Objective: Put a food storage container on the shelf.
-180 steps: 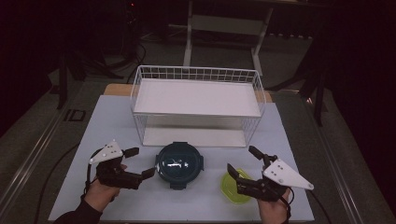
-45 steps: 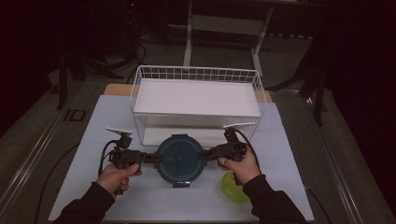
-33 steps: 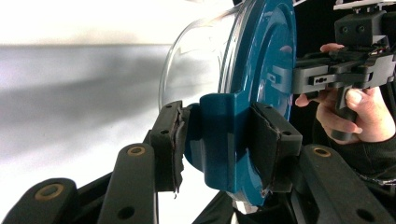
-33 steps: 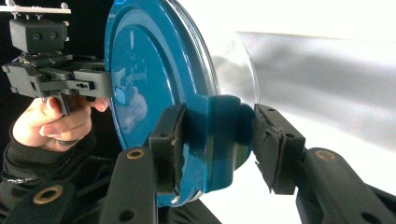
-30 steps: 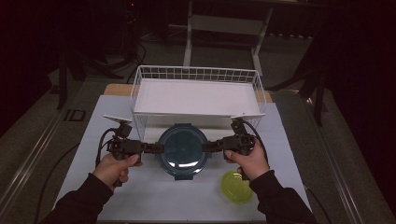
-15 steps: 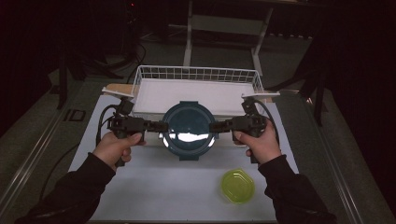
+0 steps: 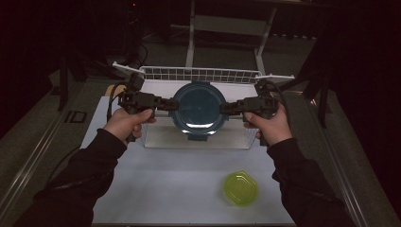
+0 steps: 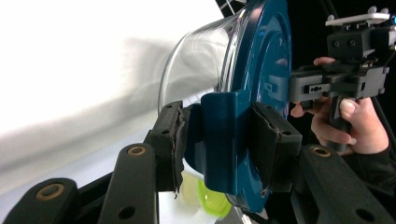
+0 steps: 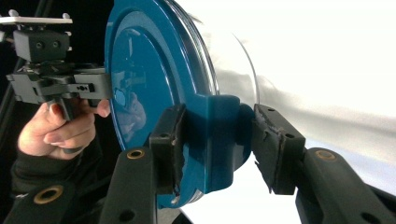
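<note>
A round clear container with a dark blue lid hangs in the air over the front of the white wire basket, tipped so the lid faces the camera. My left gripper is shut on the lid's left side latch, and its pads press either side of it. On the opposite latch my right gripper is shut. Each gripper view shows the other gripper: the right gripper and the left gripper across the lid.
A small yellow-green container lies on the white table at the front right. The basket stands at the back of the table, with a dark floor and metal frames beyond it.
Both grippers have carried the blue-lidded container up off the table and away from the person, toward the basket. Their grip on the latches is unchanged.
</note>
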{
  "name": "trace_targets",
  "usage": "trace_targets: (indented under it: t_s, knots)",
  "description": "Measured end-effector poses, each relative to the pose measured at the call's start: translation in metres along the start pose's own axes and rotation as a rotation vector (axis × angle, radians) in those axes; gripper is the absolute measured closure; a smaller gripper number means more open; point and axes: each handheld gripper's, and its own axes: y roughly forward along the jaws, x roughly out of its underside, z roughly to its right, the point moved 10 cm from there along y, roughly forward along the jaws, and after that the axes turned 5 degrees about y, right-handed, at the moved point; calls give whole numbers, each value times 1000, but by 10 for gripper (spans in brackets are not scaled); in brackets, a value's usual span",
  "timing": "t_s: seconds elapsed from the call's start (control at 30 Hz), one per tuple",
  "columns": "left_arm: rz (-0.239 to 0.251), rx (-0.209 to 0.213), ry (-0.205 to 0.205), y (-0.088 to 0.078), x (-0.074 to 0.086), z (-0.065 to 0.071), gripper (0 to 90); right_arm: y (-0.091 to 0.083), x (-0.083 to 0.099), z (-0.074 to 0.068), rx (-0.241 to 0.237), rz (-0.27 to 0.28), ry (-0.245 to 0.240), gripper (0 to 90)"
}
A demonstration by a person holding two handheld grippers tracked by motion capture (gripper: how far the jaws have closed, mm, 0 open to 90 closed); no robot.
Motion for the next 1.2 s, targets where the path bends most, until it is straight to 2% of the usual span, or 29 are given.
trace_targets:
  t_s: [0.2, 0.37, 0.47, 0.6, 0.83, 0.97, 1.13, 1.2]
  knots:
    - [4, -1, -14, 10, -12, -8, 561, 1, -16, 7, 24, 20, 22, 549]
    - [18, 5, -28, 14, -20, -12, 561, 3, -23, 13, 22, 23, 38, 548]
    - [19, 4, -25, 14, -24, -12, 561, 2, -27, 13, 20, 21, 47, 548]
    - [10, 20, -44, 16, -27, -15, 560, 2, -32, 14, 22, 6, 62, 548]
    - [36, 42, -81, 19, -31, -20, 554, 4, -36, 17, 14, 1, 83, 543]
    - [34, 43, -77, 20, -32, -21, 550, 5, -38, 19, 7, -16, 98, 540]
    - [35, 67, -117, 24, -35, -30, 543, 10, -41, 23, -8, -20, 124, 525]
    - [47, 63, -128, 25, -36, -35, 534, 12, -43, 25, -11, -22, 129, 515]
